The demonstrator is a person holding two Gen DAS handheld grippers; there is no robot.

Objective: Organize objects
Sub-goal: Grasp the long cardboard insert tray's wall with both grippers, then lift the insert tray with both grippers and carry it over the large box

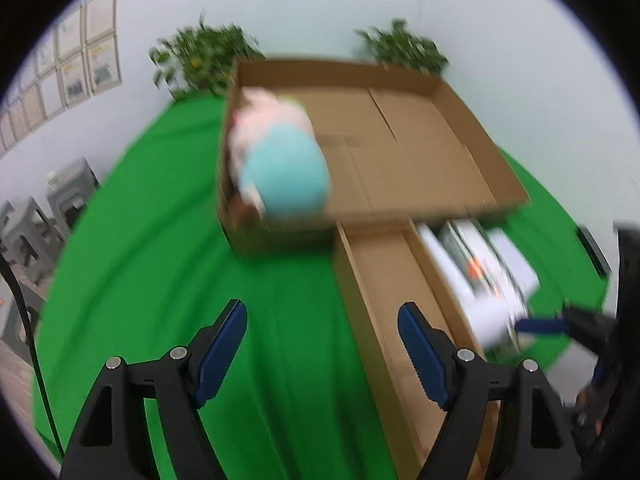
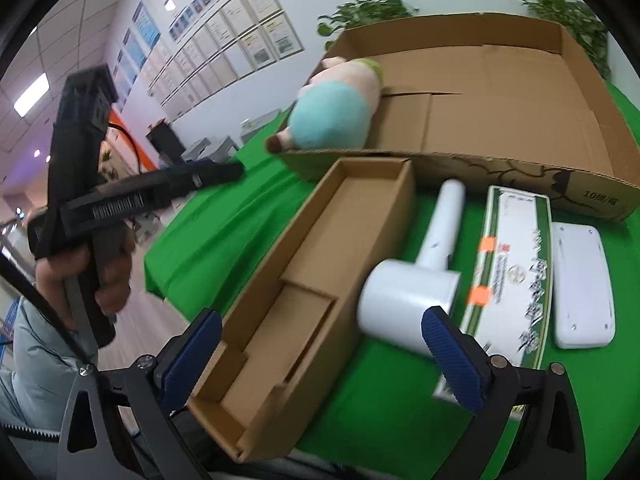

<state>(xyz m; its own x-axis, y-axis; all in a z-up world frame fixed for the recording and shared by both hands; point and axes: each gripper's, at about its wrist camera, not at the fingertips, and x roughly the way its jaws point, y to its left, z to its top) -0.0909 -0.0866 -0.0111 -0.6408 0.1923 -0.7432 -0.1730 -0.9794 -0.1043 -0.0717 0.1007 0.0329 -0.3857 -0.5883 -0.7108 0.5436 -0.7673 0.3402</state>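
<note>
A pink and teal plush toy (image 1: 276,160) lies in the left end of a large open cardboard box (image 1: 420,152); both also show in the right wrist view, the toy (image 2: 336,108) and the box (image 2: 520,120). My left gripper (image 1: 322,348) is open and empty above the green cloth. My right gripper (image 2: 320,352) is open and empty over a long narrow cardboard box (image 2: 304,280). A white hammer-shaped device (image 2: 416,292), a green and white carton (image 2: 508,276) and a white flat device (image 2: 580,284) lie to its right.
The green cloth (image 1: 160,260) covers the table. Potted plants (image 1: 204,56) stand behind the large box. Grey stools (image 1: 40,220) are off the left edge. The left gripper's handle (image 2: 100,200) shows in the right wrist view.
</note>
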